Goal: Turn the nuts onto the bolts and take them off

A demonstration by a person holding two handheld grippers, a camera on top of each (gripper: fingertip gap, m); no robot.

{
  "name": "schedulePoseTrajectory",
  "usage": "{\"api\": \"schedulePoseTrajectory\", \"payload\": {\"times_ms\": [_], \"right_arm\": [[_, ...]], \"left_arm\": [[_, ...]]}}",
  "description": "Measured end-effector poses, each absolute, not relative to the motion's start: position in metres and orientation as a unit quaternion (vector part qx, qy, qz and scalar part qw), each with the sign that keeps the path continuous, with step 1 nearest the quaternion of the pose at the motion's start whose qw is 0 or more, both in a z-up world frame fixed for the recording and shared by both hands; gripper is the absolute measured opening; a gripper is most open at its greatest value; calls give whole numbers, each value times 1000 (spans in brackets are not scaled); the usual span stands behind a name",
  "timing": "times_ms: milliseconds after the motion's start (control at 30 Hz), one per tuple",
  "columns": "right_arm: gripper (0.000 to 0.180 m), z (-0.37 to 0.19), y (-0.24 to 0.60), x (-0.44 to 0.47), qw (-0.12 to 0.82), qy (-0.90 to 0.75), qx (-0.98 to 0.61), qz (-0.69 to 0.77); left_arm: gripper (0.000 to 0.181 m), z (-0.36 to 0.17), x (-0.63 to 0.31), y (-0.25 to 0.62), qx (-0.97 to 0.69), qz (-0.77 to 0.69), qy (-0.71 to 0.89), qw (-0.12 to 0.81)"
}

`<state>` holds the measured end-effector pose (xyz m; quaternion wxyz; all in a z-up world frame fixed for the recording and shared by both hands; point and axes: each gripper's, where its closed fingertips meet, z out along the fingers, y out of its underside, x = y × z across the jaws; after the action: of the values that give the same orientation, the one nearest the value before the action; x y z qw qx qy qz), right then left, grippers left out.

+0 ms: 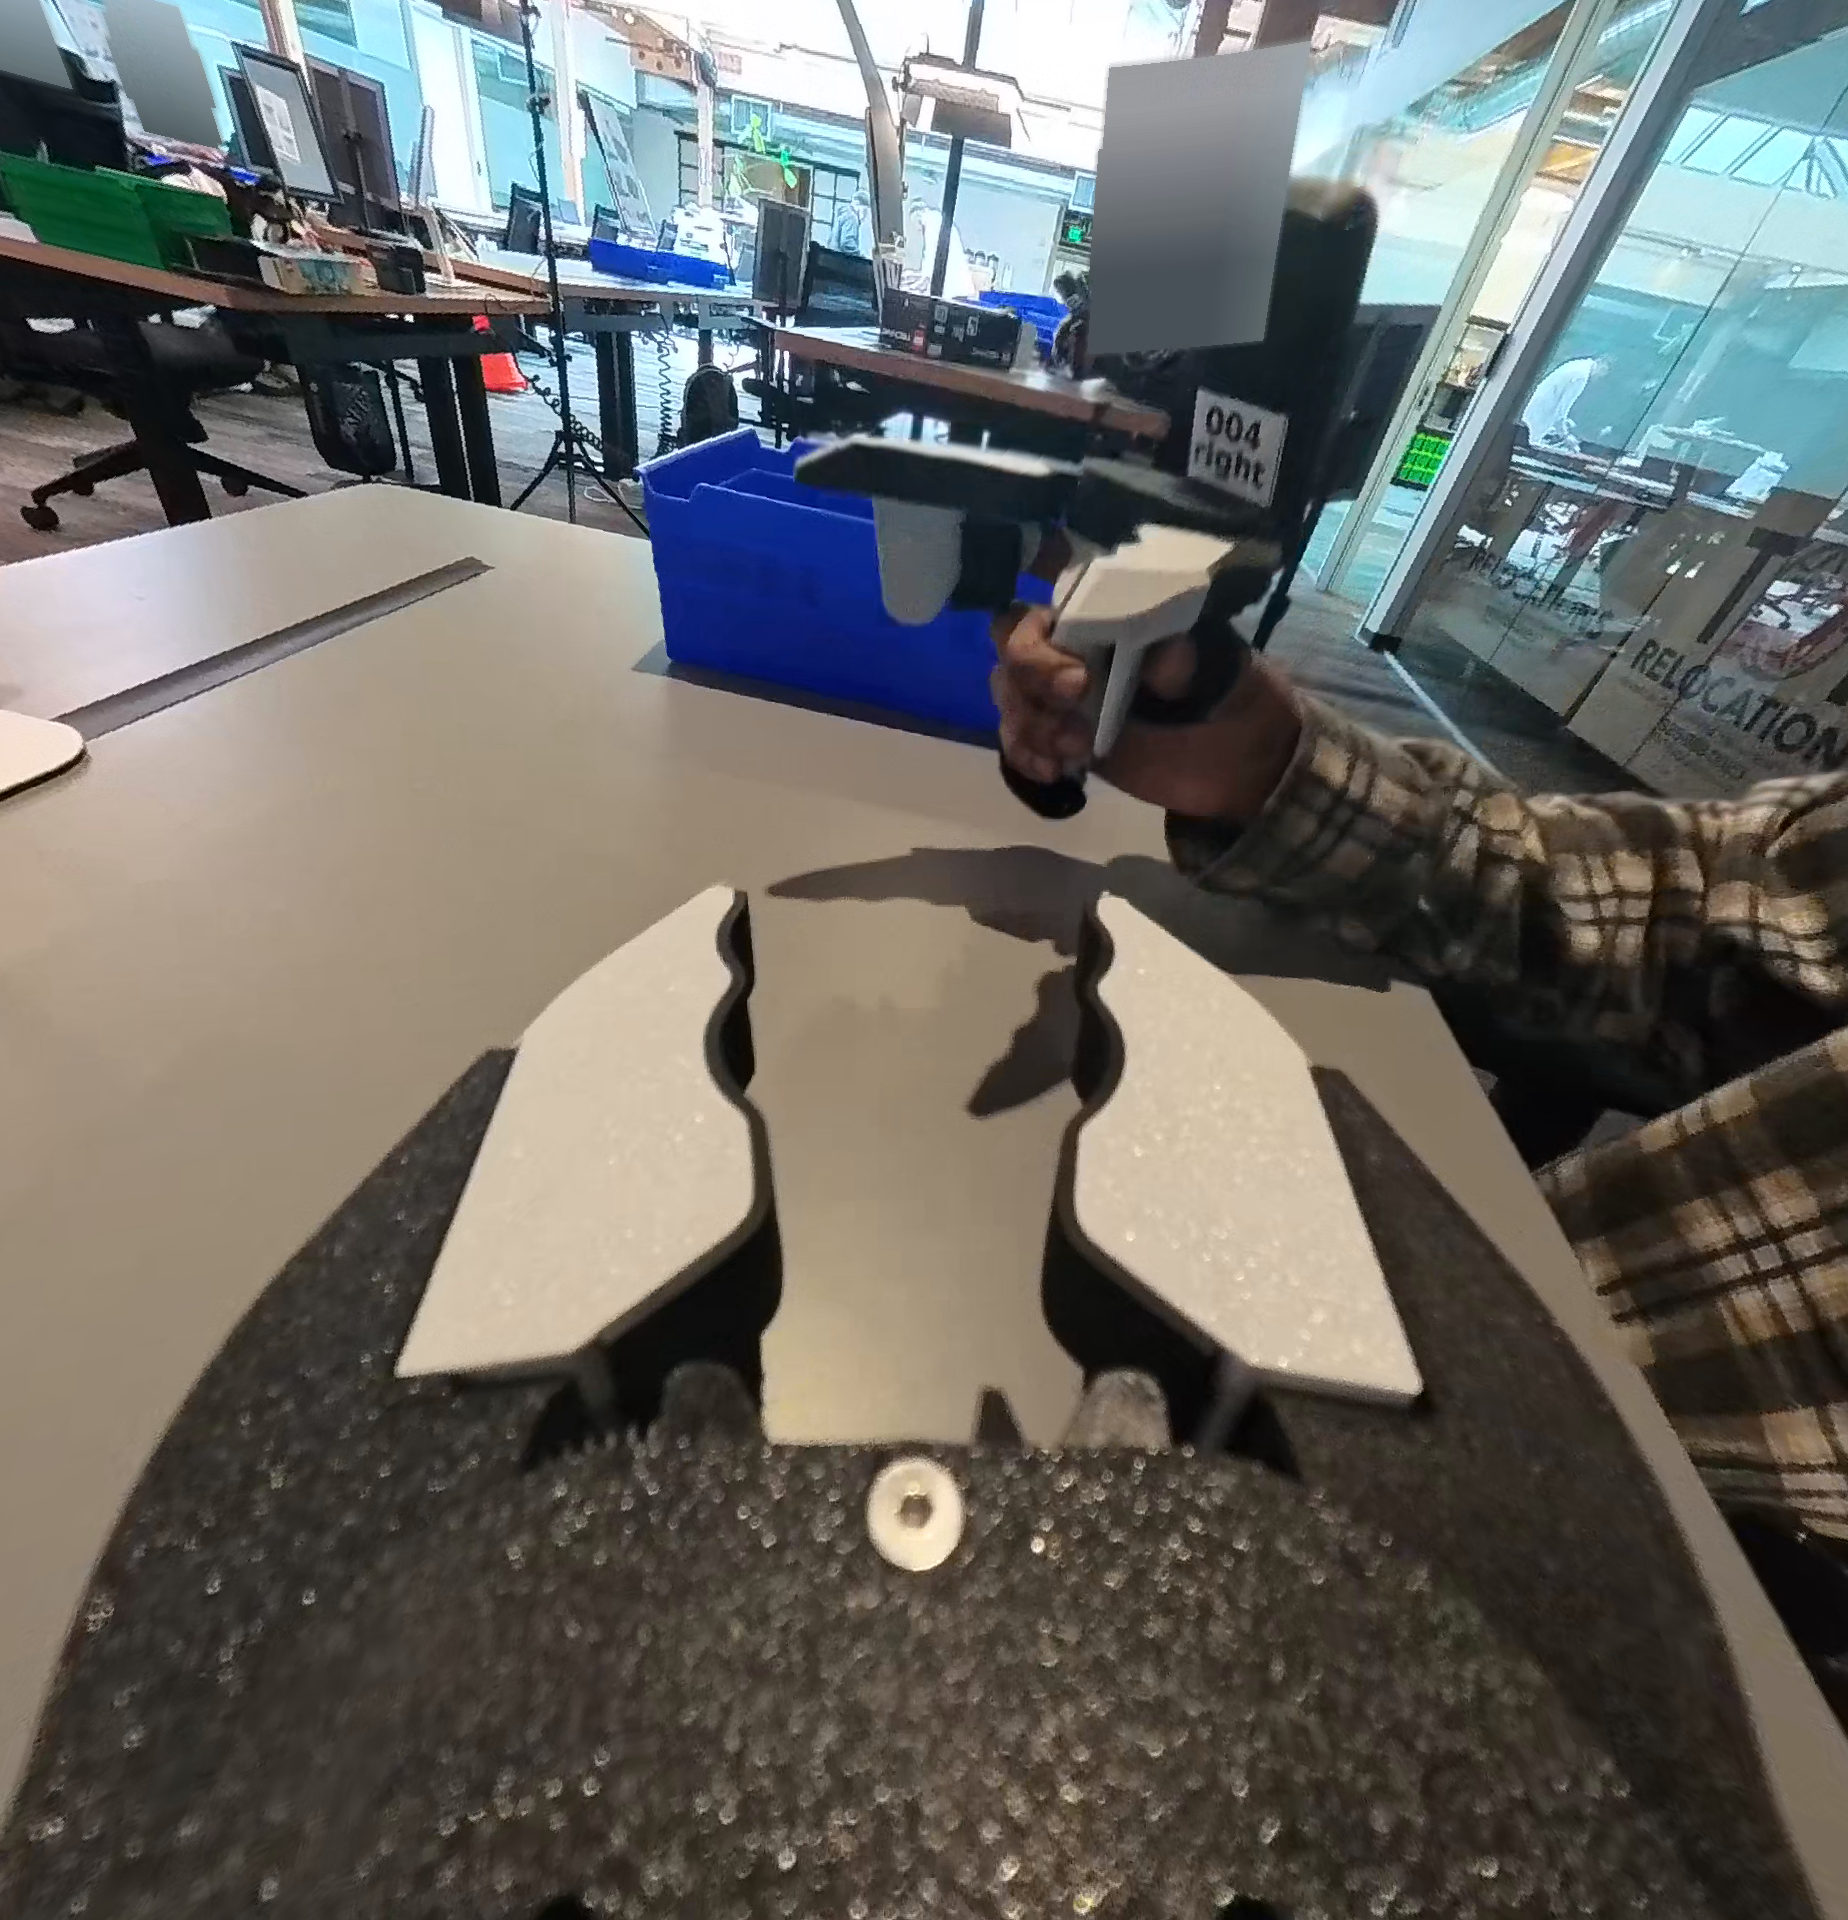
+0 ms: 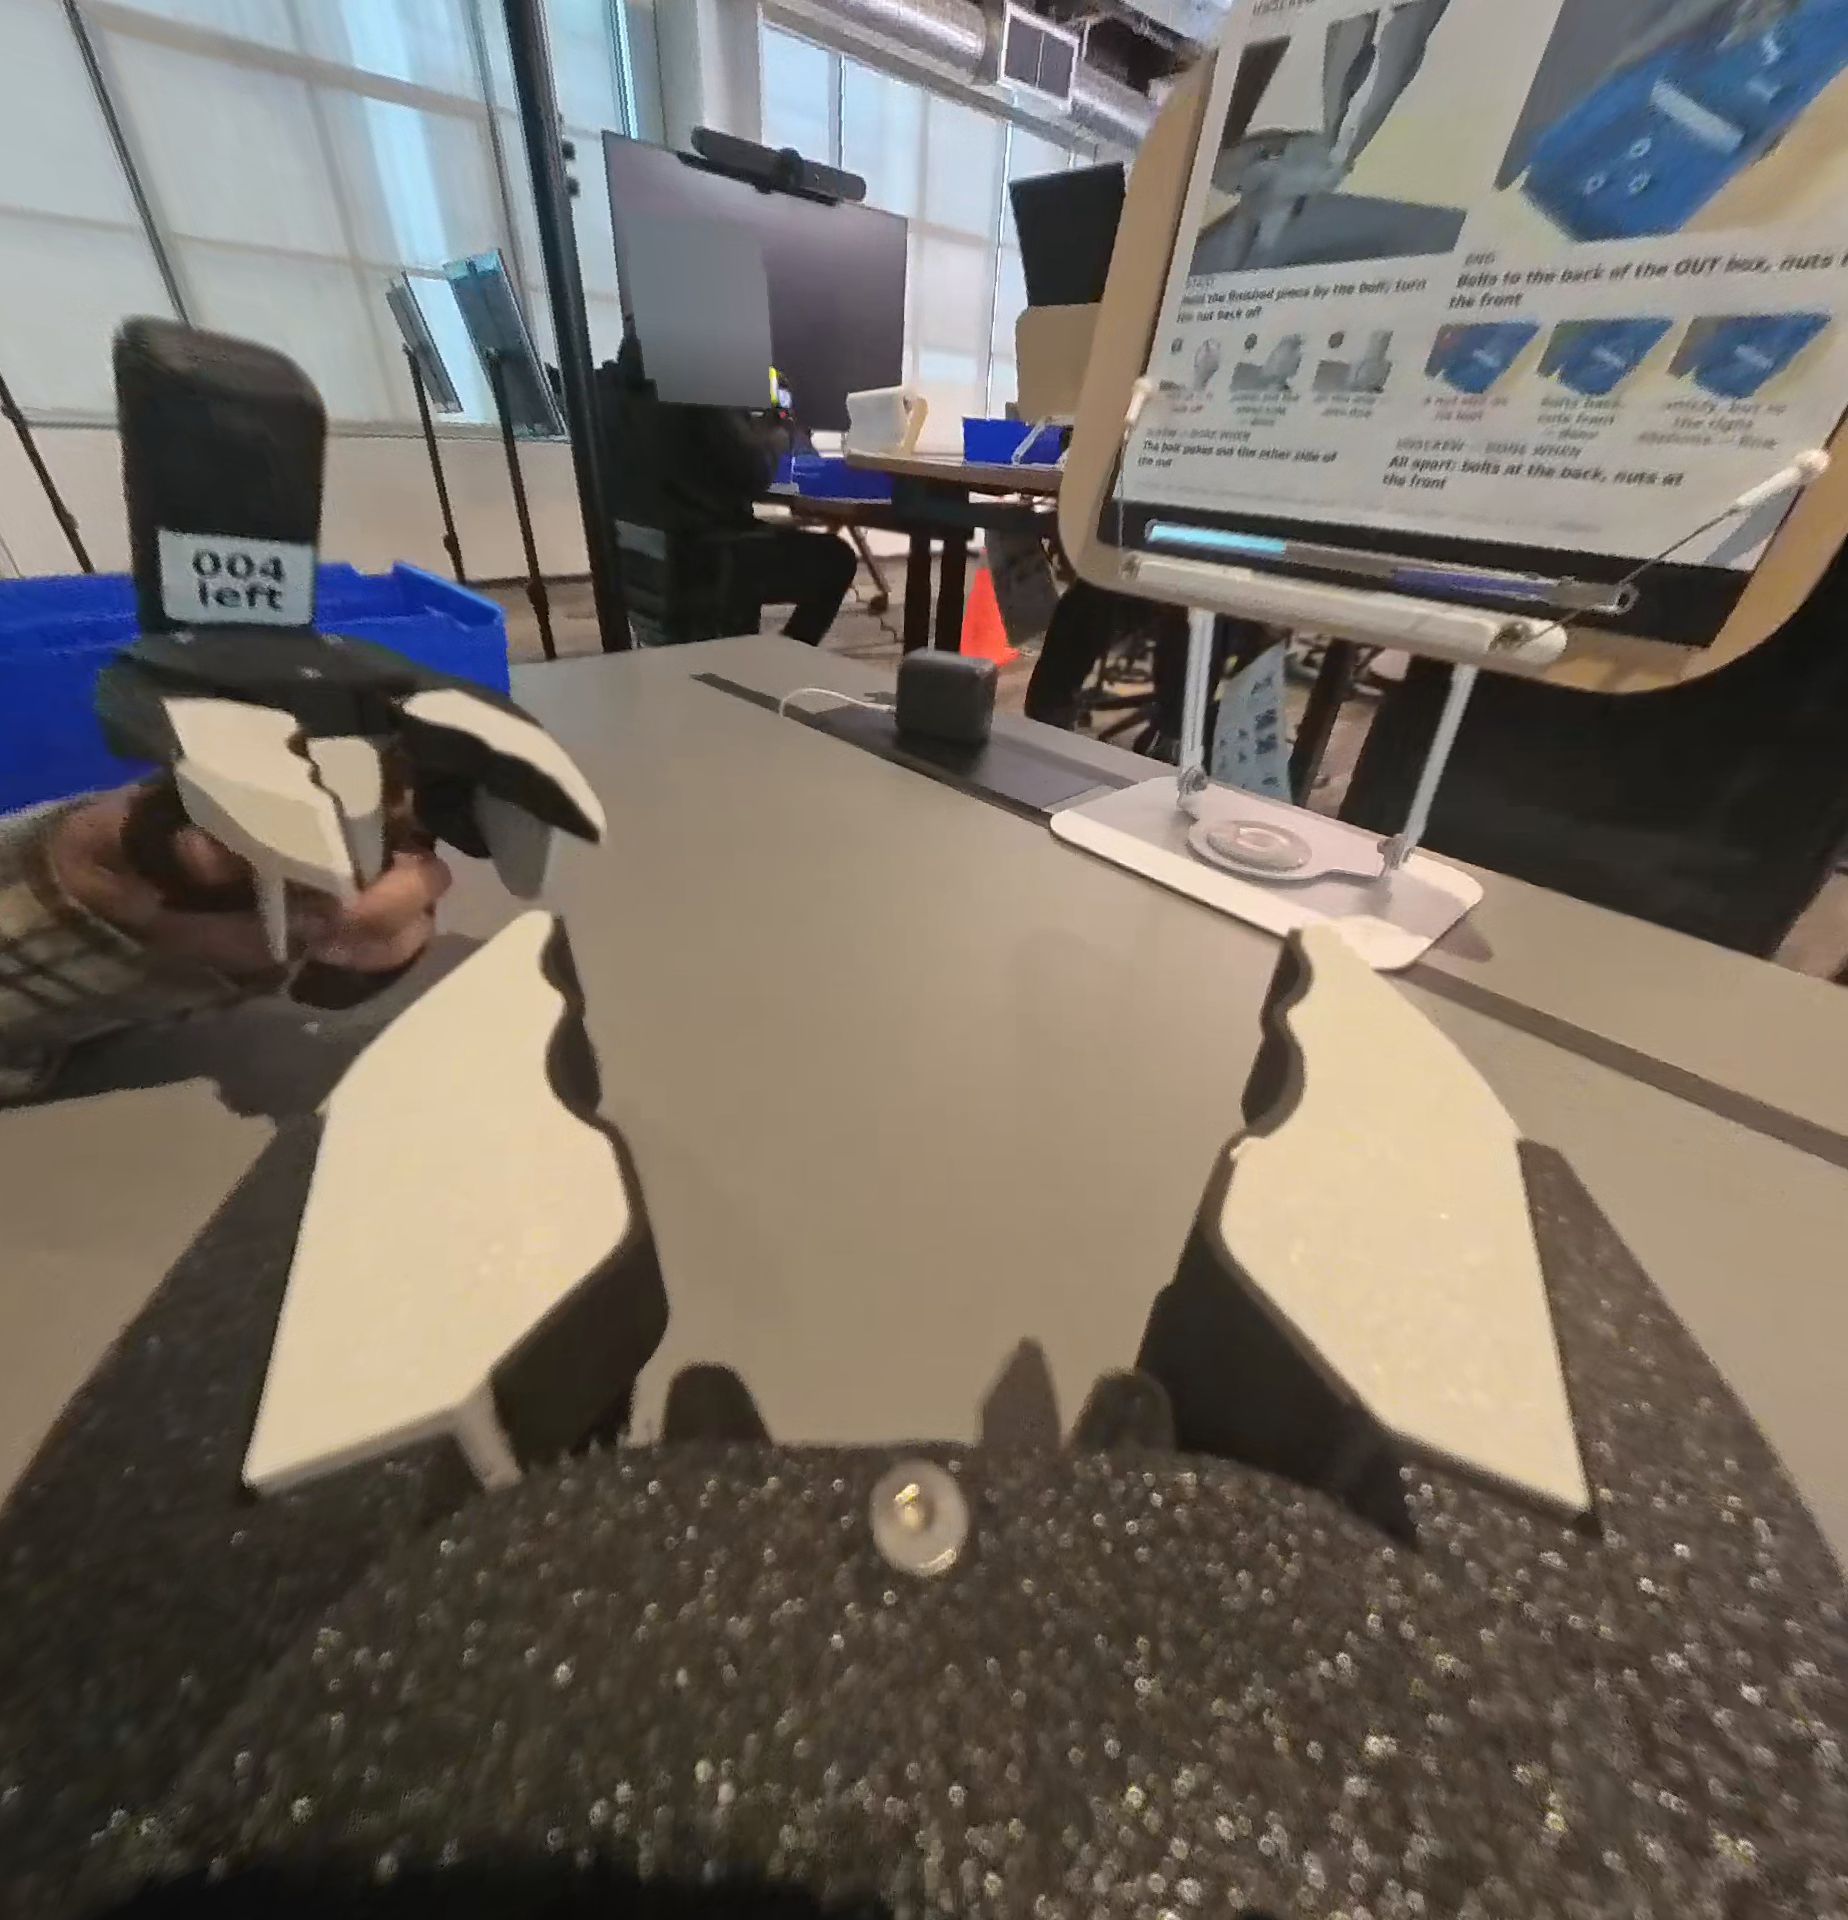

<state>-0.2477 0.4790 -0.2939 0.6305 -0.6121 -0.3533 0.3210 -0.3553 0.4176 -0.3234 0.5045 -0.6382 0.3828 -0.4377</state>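
You're holding both the left gripper and right gripper spread and empty over the tabletop — no nuts or bolts showing (likely small, hard, slippery; pinch across flats).

A grey surface carries a blue bin at its far edge. Towards the other side stands a tablet on a white stand, showing an instruction page. A small dark cube, perhaps a charger, sits on the dark strip with a white cable attached. Behind are desks, monitors, an orange cone and glass walls.
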Motion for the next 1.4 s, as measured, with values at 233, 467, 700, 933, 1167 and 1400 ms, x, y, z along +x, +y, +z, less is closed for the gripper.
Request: {"api": "schedulePoseTrajectory", "payload": {"times_ms": [233, 467, 700, 933, 1167, 1400], "right_arm": [[118, -309, 473, -252, 630, -357, -601, 339], [116, -310, 467, -254, 622, -364, -595, 356], [115, -309, 458, -262, 611, -379, -586, 373], [115, -312, 454, -268, 600, -383, -588, 384], [115, -312, 453, -268, 590, -371, -590, 407], [114, -315, 454, -269, 587, -374, -594, 403]], "left_arm": [[59, -330, -358, 423, -647, -430, 380, 501], [58, -307, -381, 432, -654, -400, 347, 540], [58, -237, -453, 417, -670, -343, 308, 581], [58, -179, -594, 388, -736, -168, 246, 607], [58, -198, -732, 347, -821, -46, 129, 554], [58, -276, -800, 315, -887, -1, 51, 459]]}}
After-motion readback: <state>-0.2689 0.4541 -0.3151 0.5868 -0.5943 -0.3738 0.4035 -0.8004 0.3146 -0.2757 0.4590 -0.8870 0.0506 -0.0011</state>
